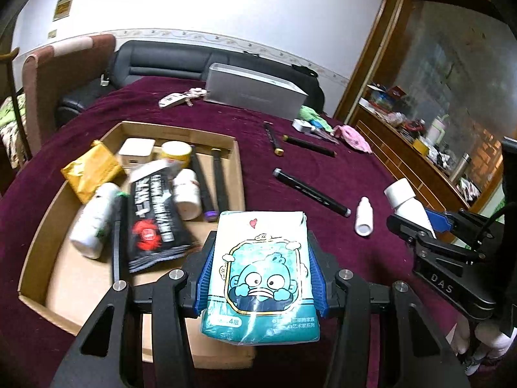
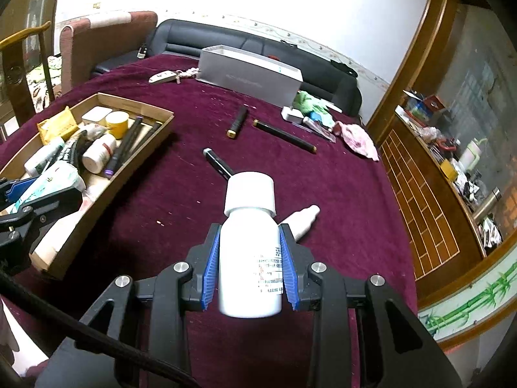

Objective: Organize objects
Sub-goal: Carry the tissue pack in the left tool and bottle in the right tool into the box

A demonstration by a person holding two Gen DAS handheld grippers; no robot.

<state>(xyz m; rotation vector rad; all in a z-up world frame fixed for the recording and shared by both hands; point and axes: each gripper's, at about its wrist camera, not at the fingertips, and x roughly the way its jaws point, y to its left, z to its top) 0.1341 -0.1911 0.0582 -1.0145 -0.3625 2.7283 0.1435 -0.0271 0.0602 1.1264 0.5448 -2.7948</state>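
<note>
A: Maroon cloth covers the bench. Left view?
B: Left gripper jaws pinch a tissue pack; ahead-left, the cardboard tray is already crowded.
A: Right view?
B: Right gripper jaws clamp a white bottle; markers and a dropper bottle beyond remain unsorted.

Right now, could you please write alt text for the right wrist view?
The right hand-held gripper clamps a white bottle above a maroon tablecloth. To its left, a cardboard tray holds bottles and pens; three black pens lie loose beyond.
</note>
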